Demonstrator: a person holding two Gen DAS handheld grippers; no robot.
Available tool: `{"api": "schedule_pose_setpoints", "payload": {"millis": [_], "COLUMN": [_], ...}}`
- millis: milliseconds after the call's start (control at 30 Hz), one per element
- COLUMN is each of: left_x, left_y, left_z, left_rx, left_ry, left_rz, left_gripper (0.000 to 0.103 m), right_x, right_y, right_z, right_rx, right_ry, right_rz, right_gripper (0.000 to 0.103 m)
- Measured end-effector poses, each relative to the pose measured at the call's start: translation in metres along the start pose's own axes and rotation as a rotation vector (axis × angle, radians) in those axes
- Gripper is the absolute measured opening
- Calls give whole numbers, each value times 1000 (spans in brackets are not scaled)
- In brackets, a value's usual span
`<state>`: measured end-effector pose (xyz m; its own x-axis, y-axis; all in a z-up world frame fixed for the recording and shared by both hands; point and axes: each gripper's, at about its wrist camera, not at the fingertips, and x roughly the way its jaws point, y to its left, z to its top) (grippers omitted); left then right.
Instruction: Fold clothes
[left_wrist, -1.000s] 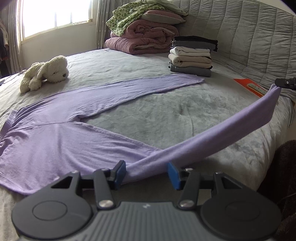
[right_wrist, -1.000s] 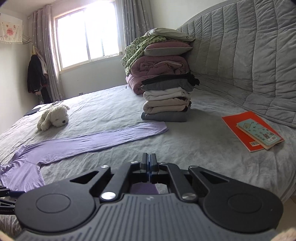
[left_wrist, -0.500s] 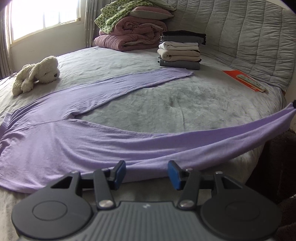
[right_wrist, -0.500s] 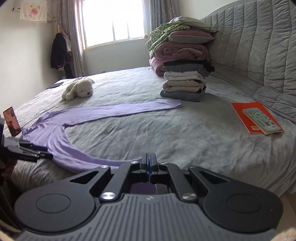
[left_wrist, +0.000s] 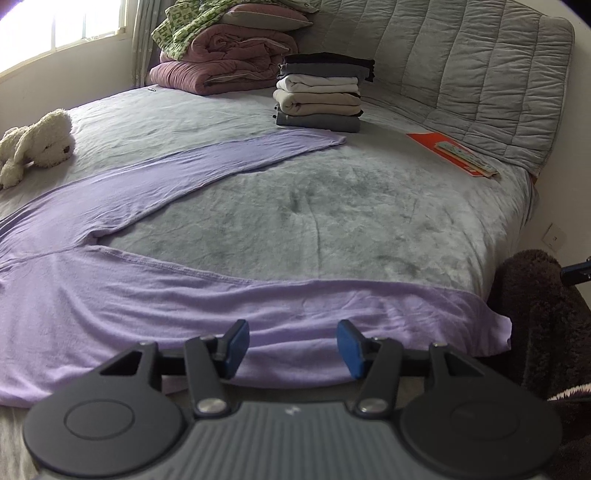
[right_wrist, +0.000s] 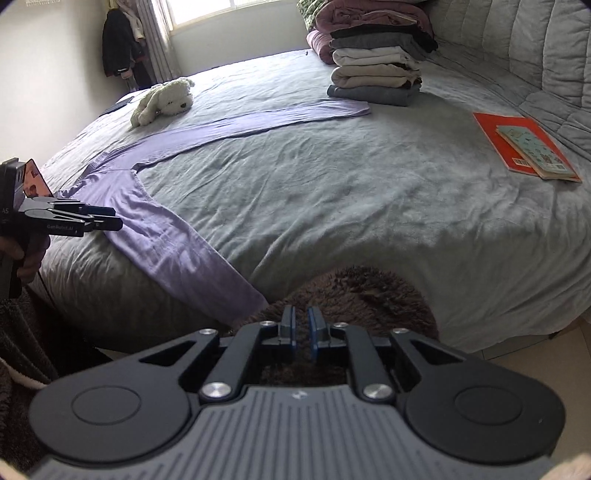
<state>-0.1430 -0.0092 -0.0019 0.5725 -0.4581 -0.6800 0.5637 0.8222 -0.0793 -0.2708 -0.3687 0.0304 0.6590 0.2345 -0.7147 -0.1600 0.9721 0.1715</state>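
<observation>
Tongs first. Left gripper: blue pads stand about half apart, nothing pinched between them; it hovers just over the near edge of the lilac long-legged cotton trousers. Seen from the right wrist view, the same tool is held by a hand at the bed's corner, poised over the trouser seat.

Right gripper: jaws opening, a narrow slit between the pads, no cloth in it. It sits past the bed edge, over a dark brown fuzzy garment worn by the person.

Trousers lie spread on the grey plush bedspread. One leg runs along the near edge of the bed, its cuff hanging over the side just beside the right tool. The other leg stretches diagonally across the bed, its cuff ending just short of a stack of folded clothes in black, grey, white and beige.

Farther out:
- cream plush toy dog on the bed, left of the far leg
- orange flat book with a smaller pale-green book on top, near the grey quilted headboard
- rolled maroon quilts with a green patterned blanket and a pillow, behind the stack
- dark jacket hanging by the window corner
</observation>
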Motion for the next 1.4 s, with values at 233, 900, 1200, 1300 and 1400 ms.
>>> {"api": "schedule_pose_setpoints", "payload": {"millis": [233, 900, 1200, 1300, 1400], "left_x": [13, 45, 72, 74, 74], "left_y": [14, 64, 100, 104, 104], "left_z": [12, 50, 59, 61, 64], "left_rx": [-51, -307, -644, -686, -696], "left_ry": [27, 111, 260, 276, 274], "left_rz": [39, 72, 147, 170, 183], "left_gripper": [54, 52, 17, 1, 0], "right_x": [41, 123, 106, 99, 94], "right_y": [8, 68, 69, 73, 74], "right_z": [19, 44, 53, 58, 65], "right_rx": [5, -206, -208, -229, -233], "right_ry": [21, 56, 9, -7, -15], "right_rz": [74, 195, 193, 191, 186], "right_gripper": [15, 15, 3, 3, 3]}}
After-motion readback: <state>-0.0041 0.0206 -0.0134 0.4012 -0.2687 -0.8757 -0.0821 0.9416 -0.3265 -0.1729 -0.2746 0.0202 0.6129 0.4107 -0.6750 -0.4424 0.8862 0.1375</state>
